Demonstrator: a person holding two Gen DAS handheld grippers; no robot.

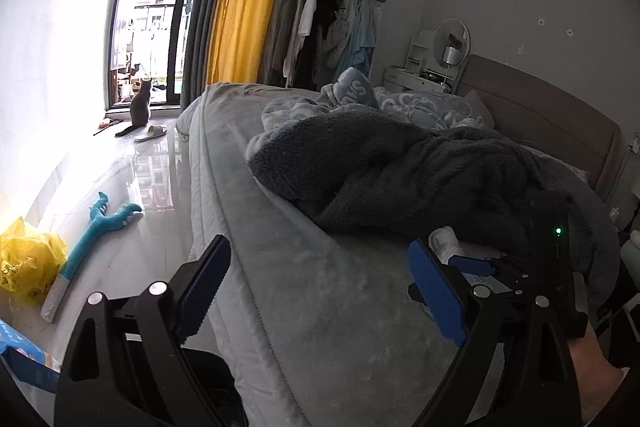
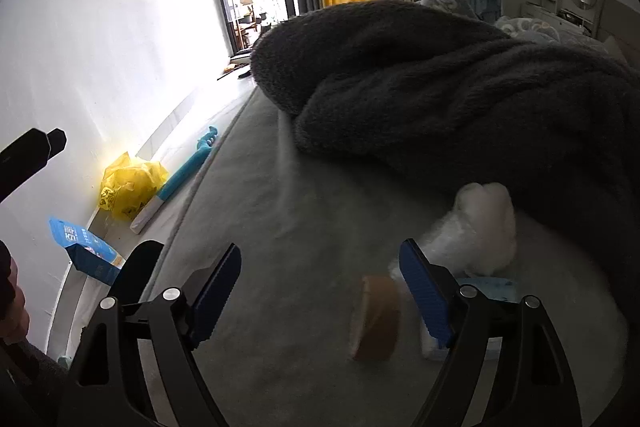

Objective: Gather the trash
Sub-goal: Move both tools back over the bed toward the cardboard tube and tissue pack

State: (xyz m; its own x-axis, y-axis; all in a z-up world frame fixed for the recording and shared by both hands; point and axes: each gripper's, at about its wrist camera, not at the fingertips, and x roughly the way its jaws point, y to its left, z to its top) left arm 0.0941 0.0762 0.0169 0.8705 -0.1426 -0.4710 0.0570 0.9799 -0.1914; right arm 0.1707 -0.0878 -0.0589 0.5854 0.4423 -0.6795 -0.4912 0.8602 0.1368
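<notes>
On the bed (image 2: 248, 267), beside the dark blanket (image 2: 460, 87): crumpled white tissue (image 2: 484, 223) and brown tape roll (image 2: 378, 317), uncollected; right tool (image 2: 320, 291) wide, empty, near them; left tool (image 1: 320, 287) wide, empty; collection apparently barely begun.

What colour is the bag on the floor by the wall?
Yellow bag, with dark print; clearest in the right wrist view.

A home bedroom: bed (image 1: 320, 287) (rumpled blanket (image 1: 400, 171)), hanging clothes (image 1: 320, 23).
</notes>
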